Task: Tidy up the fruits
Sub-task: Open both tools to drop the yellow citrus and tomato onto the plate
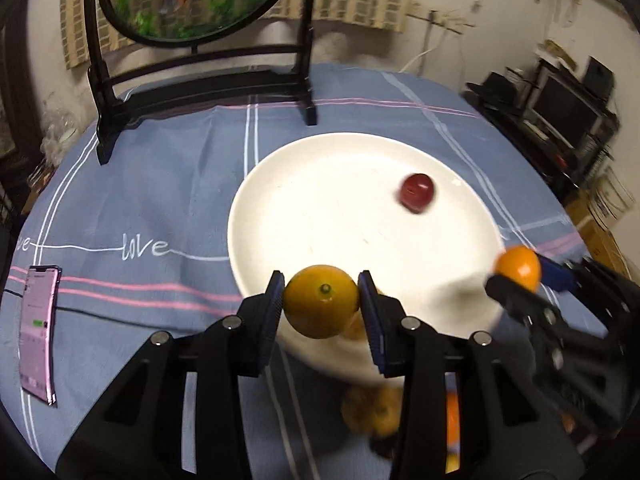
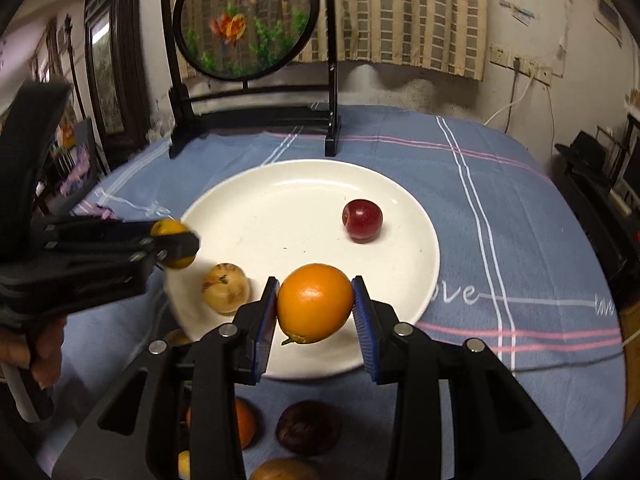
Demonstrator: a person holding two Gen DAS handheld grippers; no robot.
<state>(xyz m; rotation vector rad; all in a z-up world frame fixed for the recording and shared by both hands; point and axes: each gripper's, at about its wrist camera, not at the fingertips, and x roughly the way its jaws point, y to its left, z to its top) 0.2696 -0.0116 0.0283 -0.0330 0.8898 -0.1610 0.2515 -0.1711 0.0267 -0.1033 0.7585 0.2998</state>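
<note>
- Left wrist view: nearest the camera, the left gripper [image 1: 321, 304] has its jaws closed narrowly on a yellow citrus [image 1: 320, 300], one pad against each side, the green stem dimple facing the camera.
- The citrus hangs over the near rim of the white plate [image 1: 320, 208].
- A red plum [image 1: 416, 192] lies on the plate's far right part, blurred.
- At right, the right gripper [image 1: 520, 276] clamps an orange [image 1: 518, 266] above the plate's right rim.
- Blurred fruit [image 1: 372, 412] lies on the blue cloth [image 1: 160, 184] below the gripper.
- A phone [image 1: 38, 332] lies at the cloth's left edge; a black stand [image 1: 200, 76] with a round painted screen stands at the far side.
- Right wrist view: nearest the camera, the right gripper [image 2: 315, 306] grips the orange [image 2: 315, 302] between both pads, above the plate's [image 2: 400, 272] near part.
- The plum [image 2: 362, 220] rests on the plate, right of centre.
- A tan fruit [image 2: 226, 288] sits on the plate's left rim.
- The left gripper [image 2: 176, 242] at left holds the citrus [image 2: 170, 227] just over that rim; a hand [image 2: 36, 344] grasps its handle.
- A dark fruit [image 2: 308, 426] and another orange fruit [image 2: 244, 422] lie on the cloth [image 2: 520, 240] near the camera.
</note>
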